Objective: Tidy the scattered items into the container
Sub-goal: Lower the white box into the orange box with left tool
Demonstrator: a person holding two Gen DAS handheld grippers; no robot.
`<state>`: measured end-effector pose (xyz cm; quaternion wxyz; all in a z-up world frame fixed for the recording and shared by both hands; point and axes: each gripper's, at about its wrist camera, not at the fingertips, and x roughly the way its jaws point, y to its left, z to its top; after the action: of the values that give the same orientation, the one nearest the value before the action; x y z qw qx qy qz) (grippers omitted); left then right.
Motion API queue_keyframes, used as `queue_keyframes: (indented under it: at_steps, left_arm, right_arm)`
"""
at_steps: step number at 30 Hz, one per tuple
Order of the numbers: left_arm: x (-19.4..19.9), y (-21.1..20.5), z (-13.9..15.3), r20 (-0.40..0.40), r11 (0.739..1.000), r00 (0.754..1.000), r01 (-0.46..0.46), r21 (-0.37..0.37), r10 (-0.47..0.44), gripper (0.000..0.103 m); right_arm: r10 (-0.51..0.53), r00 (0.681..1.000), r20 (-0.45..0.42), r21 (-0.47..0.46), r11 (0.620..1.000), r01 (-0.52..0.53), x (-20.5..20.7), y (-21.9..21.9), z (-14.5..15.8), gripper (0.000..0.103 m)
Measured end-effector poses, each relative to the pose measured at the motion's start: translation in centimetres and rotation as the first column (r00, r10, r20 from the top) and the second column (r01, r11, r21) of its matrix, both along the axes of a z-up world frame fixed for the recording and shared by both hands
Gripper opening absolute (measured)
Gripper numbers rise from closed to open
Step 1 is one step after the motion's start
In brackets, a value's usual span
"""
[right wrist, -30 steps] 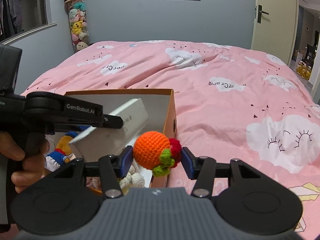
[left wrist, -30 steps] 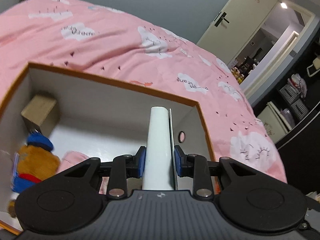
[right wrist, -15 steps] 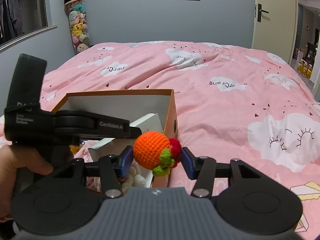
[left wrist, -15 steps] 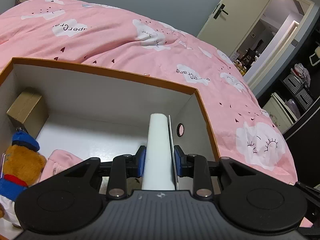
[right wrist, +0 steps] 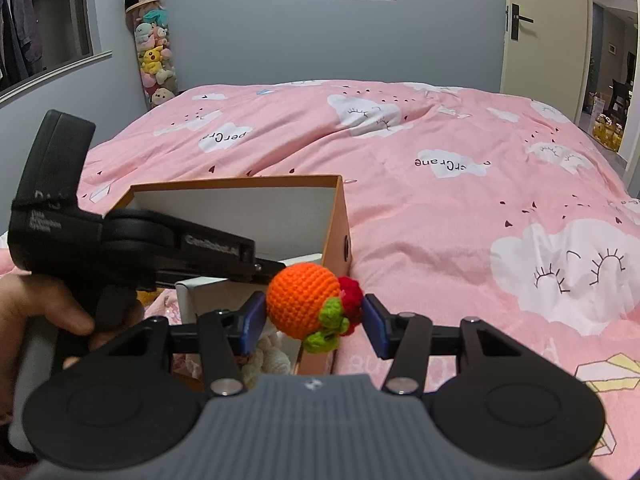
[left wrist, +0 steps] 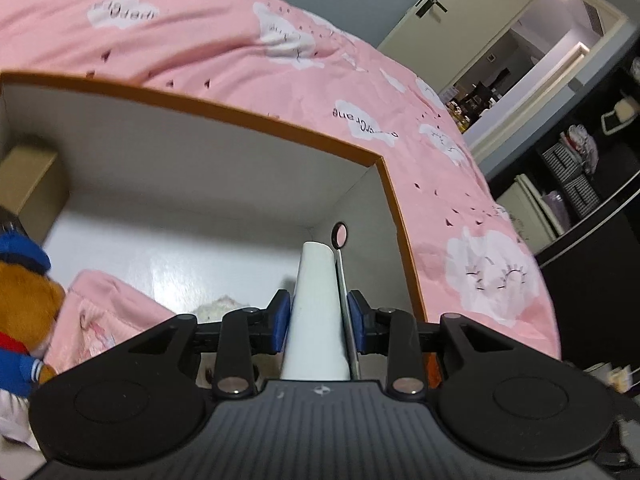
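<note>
An orange-rimmed cardboard box with white inner walls sits on the pink bed; it is the container. My left gripper reaches down into it near the right wall. A long white box lies between its blue pads, which still touch it as the jaws begin opening. In the right wrist view a hand holds that gripper over the container, the white box low inside. My right gripper is shut on a crocheted orange ball with green and red bits, by the container's near right corner.
Inside the container lie a small brown carton, a plush bear with a blue hat, a pink cloth and a white fuzzy toy. The pink duvet spreads to the right. A column of plush toys stands by the grey wall.
My left gripper has tipped down and gone deeper into the container, carrying the white box lower inside. The right gripper and its orange ball have stayed put.
</note>
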<state>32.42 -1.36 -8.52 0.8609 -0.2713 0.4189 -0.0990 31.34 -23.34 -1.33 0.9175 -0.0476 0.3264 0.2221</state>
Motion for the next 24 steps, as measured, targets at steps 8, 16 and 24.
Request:
queue_keyframes:
  at_steps: [8, 16, 24]
  left_arm:
    - [0.3, 0.8, 0.2, -0.101, 0.999, 0.994, 0.034, -0.001, -0.034, 0.035]
    - [0.9, 1.0, 0.6, -0.118, 0.998, 0.993, -0.035, -0.058, 0.028, 0.034]
    - [1.0, 0.0, 0.2, -0.111, 0.987, 0.985, -0.141, -0.071, 0.132, 0.034]
  right_arm:
    - [-0.004, 1.0, -0.002, 0.005, 1.0, 0.004, -0.2, -0.4, 0.0, 0.055]
    - [-0.003, 1.0, 0.0, 0.009, 1.0, 0.003, -0.3, -0.5, 0.0, 0.055]
    - [0.003, 1.0, -0.001, -0.004, 1.0, -0.003, -0.2, -0.5, 0.1, 0.055]
